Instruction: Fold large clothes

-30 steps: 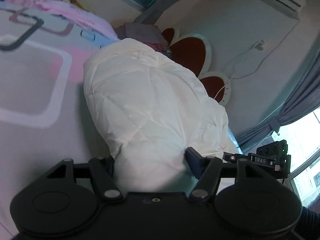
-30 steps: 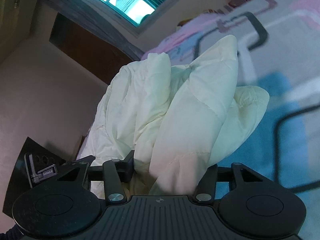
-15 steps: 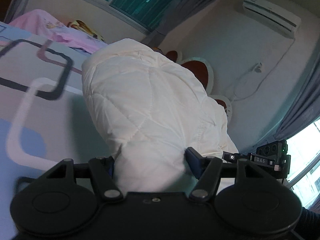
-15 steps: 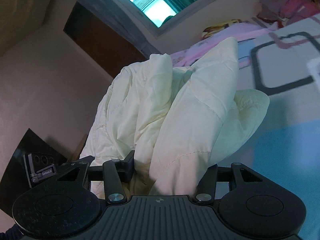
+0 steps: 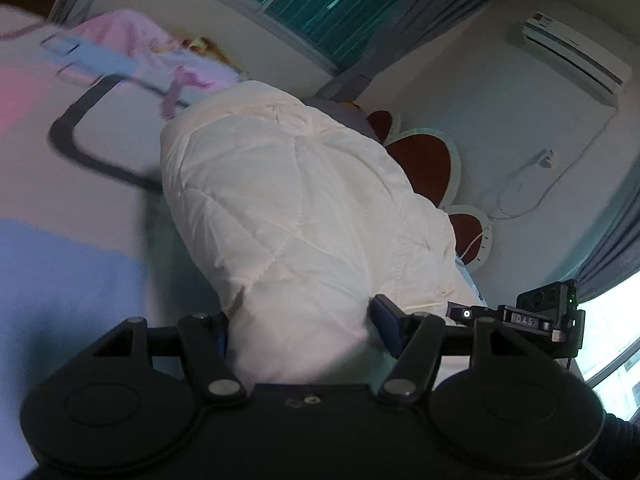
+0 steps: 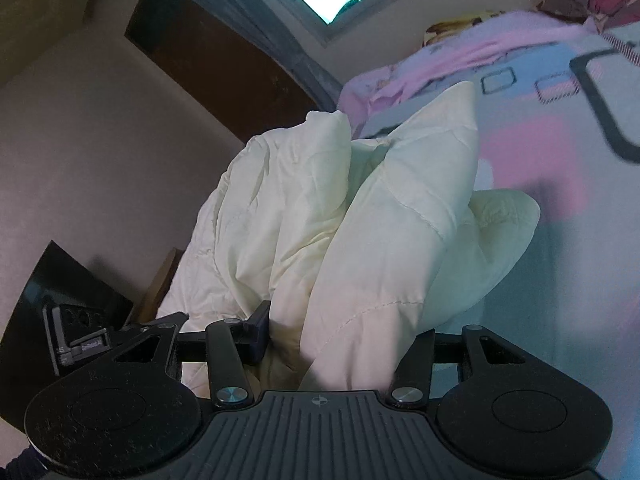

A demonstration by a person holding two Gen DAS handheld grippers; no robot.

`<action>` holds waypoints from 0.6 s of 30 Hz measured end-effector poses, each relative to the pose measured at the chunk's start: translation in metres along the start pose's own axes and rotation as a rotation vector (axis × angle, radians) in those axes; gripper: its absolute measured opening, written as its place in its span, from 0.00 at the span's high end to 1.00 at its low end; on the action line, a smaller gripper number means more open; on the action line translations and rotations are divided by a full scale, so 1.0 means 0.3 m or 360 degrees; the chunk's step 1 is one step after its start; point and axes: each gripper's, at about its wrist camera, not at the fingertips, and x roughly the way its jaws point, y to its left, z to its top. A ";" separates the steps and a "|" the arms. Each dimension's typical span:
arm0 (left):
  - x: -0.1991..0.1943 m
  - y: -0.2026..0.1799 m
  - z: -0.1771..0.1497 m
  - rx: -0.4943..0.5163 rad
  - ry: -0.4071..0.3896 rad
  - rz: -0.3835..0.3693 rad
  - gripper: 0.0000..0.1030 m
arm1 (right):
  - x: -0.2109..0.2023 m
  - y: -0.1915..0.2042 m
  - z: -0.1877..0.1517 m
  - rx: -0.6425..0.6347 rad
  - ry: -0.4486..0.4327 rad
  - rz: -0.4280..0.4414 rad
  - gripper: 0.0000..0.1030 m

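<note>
The left claw is clamped on a bunched fold of the white quilted coat, which bulges up between its fingers and fills the middle of the view. To the left lies the bed with its patterned sheet (pink, blue and grey shapes, blurred). Beyond the coat stands a rounded red headboard; an air conditioner hangs on the wall.

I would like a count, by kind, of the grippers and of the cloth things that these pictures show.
Grippers: 2, left gripper and right gripper, each shut on the white quilted garment.
White quilted garments: 1
Patterned bed covers: 1, patterned bed cover
Pink bedding heaps: 1, pink bedding
Total: 5
</note>
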 end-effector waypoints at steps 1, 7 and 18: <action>0.011 0.035 -0.009 -0.0026 0.0020 0.0012 0.37 | 0.029 -0.012 -0.011 0.0016 0.0018 -0.0017 0.53; 0.059 0.175 -0.084 -0.0117 0.0074 0.0065 0.34 | 0.159 -0.152 -0.093 0.0167 0.0103 -0.0094 0.52; 0.016 0.203 -0.042 -0.0068 0.0079 0.0173 0.13 | 0.029 -0.100 -0.099 0.0092 0.0010 -0.0297 0.23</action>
